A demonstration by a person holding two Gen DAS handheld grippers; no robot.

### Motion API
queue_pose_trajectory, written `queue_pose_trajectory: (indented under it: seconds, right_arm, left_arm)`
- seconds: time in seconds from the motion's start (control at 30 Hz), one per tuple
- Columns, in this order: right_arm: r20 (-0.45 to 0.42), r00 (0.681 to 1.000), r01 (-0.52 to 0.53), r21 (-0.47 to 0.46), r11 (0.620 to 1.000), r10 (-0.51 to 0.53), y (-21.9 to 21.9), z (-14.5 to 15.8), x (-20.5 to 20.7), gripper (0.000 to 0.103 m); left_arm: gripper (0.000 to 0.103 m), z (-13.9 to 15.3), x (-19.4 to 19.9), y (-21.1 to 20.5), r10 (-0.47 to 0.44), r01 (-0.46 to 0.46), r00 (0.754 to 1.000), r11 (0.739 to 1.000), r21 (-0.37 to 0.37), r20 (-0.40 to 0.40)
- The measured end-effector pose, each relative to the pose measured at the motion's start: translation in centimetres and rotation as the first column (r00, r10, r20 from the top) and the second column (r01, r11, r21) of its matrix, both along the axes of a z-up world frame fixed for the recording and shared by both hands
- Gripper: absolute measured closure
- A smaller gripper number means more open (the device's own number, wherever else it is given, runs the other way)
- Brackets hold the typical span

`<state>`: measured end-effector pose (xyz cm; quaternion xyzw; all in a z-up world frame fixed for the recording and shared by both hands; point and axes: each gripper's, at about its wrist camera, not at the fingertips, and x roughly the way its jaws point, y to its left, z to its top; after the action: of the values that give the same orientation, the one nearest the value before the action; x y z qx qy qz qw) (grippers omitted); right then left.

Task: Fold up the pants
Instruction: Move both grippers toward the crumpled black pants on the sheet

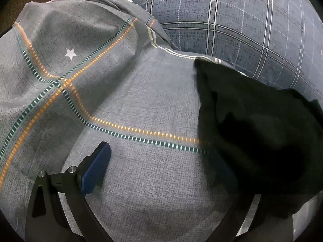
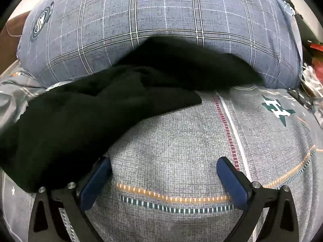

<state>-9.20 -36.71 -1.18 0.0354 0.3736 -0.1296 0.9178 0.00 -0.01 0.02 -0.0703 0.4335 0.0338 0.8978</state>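
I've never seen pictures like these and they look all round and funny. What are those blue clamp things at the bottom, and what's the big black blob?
A person holds a grabbing tool in each hand, and each tool carries a tiny round-eyed camera looking along its two fingers. One picture comes from the left gripper, the other from the right gripper. The blue things are soft pads on the fingers. Both tools stand wide open and hold nothing. The black blob is a pair of pants, crumpled, waiting to be folded. They lie on a grey bedsheet with striped lines, partly against a blue checked pillow. In the left picture the pants hide one finger.
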Motion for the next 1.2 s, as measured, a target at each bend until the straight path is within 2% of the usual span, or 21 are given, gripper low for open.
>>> queue_pose_trajectory:
  seconds: [0.47, 0.53, 0.6, 0.67, 0.73, 0.77, 0.87, 0.9, 0.93, 0.97, 1.03, 1.07, 1.13, 1.2]
  right_arm:
    - [0.008, 1.0, 0.0, -0.001, 1.0, 0.0, 0.1, 0.0, -0.2, 0.0]
    - [0.004, 1.0, -0.001, 0.0, 1.0, 0.001, 0.1, 0.0, -0.2, 0.0]
    - [0.004, 1.0, -0.004, -0.014, 1.0, 0.004, 0.2, 0.1, -0.1, 0.0]
    - [0.003, 1.0, -0.002, -0.004, 1.0, 0.002, 0.1, 0.1, -0.1, 0.0]
    - [-0.007, 1.0, -0.014, 0.023, 1.0, 0.014, -0.1, 0.2, -0.2, 0.0]
    - [-0.021, 0.999, -0.036, 0.032, 0.999, 0.037, -0.1, 0.3, -0.4, 0.0]
    - [0.002, 0.997, -0.077, 0.104, 0.992, 0.077, 0.0, 1.0, -2.1, 0.011]
    - [0.021, 0.995, -0.094, 0.132, 0.987, 0.093, 0.2, 1.2, -2.8, 0.012]
    - [0.041, 0.993, -0.118, 0.162, 0.98, 0.113, 0.4, 1.5, -3.4, 0.012]
    - [0.062, 0.989, -0.142, 0.187, 0.972, 0.132, 0.6, 1.8, -4.0, 0.012]
    - [0.095, 0.985, -0.157, 0.188, 0.97, 0.141, 1.1, 2.4, -4.7, 0.012]
    - [0.1, 0.984, -0.164, 0.214, 0.963, 0.146, 1.2, 2.8, -5.1, 0.012]
    - [0.11, 0.98, -0.183, 0.181, 0.966, 0.165, 1.8, 2.9, -5.2, 0.012]
    - [0.091, 0.983, -0.174, 0.186, 0.967, 0.16, 1.6, 3.0, -5.1, 0.012]
  left_arm:
    - [0.004, 0.2, 0.1, 0.1, 0.0, 0.0, 1.0, 1.0, 0.016, -0.008]
    - [0.004, 0.2, 0.1, 0.2, -0.009, 0.009, 1.0, 1.0, 0.012, -0.027]
    - [0.004, 0.7, 0.1, 0.4, -0.051, 0.052, 0.993, 0.999, -0.001, -0.105]
    - [0.008, 1.3, -0.8, 0.9, -0.058, 0.055, 0.989, 0.998, -0.028, -0.136]
    - [0.009, 2.2, -2.7, 1.5, -0.046, 0.037, 0.994, 0.996, -0.086, -0.101]
    - [0.009, 3.0, -4.3, 2.1, -0.049, 0.04, 0.997, 0.99, -0.137, -0.058]
    - [0.009, 4.4, -7.0, 2.7, -0.046, 0.044, 0.999, 0.977, -0.211, -0.004]
    - [0.009, 4.9, -7.8, 2.9, -0.049, 0.048, 0.999, 0.969, -0.243, 0.002]
    - [0.009, 5.3, -8.2, 3.0, -0.057, 0.051, 0.998, 0.958, -0.283, -0.013]
    - [0.009, 5.4, -8.2, 2.4, -0.071, 0.06, 0.997, 0.96, -0.274, -0.027]
    - [0.009, 5.3, -8.4, 1.3, -0.097, 0.078, 0.994, 0.948, -0.31, -0.047]
    - [0.009, 5.2, -8.7, 0.7, -0.107, 0.086, 0.993, 0.934, -0.347, -0.042]
    - [0.009, 4.7, -8.7, -0.7, -0.122, 0.09, 0.99, 0.931, -0.353, -0.07]
    - [0.009, 4.2, -8.4, -2.0, -0.129, 0.083, 0.986, 0.934, -0.349, -0.11]
